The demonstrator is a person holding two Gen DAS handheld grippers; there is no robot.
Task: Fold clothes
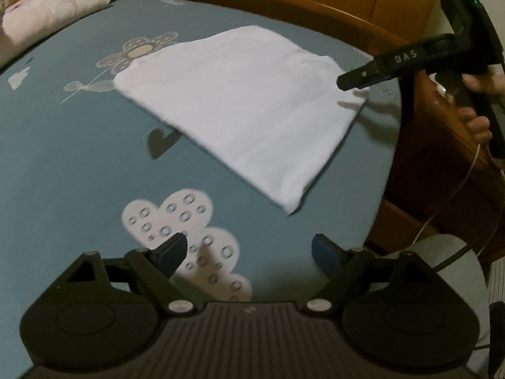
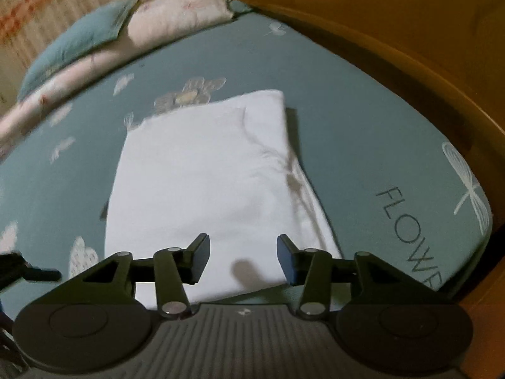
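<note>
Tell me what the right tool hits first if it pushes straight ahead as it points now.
Most likely the folded white garment: the right tool, open, points over its near edge on the bed sheet. Its height above the cloth is unclear.

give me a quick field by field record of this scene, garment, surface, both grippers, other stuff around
garment: white garment, folded into a flat rectangle, lying on the bed
surface: teal bedsheet with flower and butterfly prints
left gripper: open, holding nothing, over the sheet beside the garment
right gripper: open, holding nothing, above the garment's near edge
other: pink bedding along the far side; wooden bed frame
</note>
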